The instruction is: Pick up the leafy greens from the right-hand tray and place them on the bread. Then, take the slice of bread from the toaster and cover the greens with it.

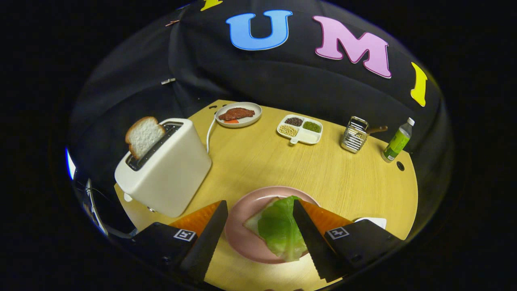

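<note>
A green leaf (280,226) lies on a slice of bread (253,222) on a pink plate (242,238), between and just below my fingers. My gripper (258,210) hangs open above the plate, with nothing between its fingers; the right finger (309,234) overlaps the leaf's edge in view. A white toaster (165,167) stands ahead on the left with a slice of bread (143,135) sticking up out of its slot. A corner of a white tray (373,221) peeks out beside the right finger.
Along the far edge of the wooden table (282,165) stand a plate with a piece of meat (238,114), a divided dish of beans (300,128), a metal grater (355,134) and a green bottle (398,141). The toaster's cord (209,133) runs back towards the meat plate.
</note>
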The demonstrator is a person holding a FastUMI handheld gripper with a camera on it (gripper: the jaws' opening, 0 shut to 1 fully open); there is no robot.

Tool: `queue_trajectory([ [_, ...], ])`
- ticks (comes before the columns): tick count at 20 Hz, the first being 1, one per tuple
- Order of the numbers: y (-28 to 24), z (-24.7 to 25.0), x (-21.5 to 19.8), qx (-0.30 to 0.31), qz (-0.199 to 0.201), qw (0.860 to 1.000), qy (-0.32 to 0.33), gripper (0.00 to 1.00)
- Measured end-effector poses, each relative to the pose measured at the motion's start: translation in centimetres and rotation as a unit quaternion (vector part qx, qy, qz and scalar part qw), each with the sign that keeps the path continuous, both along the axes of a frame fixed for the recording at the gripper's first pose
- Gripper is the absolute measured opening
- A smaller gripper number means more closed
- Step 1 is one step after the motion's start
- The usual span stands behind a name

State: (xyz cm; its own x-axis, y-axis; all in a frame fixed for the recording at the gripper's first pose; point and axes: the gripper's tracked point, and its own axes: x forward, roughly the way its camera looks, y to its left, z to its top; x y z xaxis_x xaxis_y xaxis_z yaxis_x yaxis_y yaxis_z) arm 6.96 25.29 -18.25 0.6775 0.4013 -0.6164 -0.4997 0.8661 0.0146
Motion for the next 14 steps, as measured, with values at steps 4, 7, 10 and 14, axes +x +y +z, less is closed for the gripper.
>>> queue_trajectory([
  [4, 4.1, 5.6, 0.0, 0.030, 0.028, 0.998, -0.047, 1.00],
  [7, 7.4, 8.4, -0.5, 0.052, 0.046, 0.996, -0.057, 1.00],
  [10, 11.1, 10.2, -1.0, 0.075, 0.063, 0.993, -0.062, 1.00],
  [14, 15.9, 10.9, -1.8, 0.089, 0.084, 0.991, -0.061, 1.00],
])
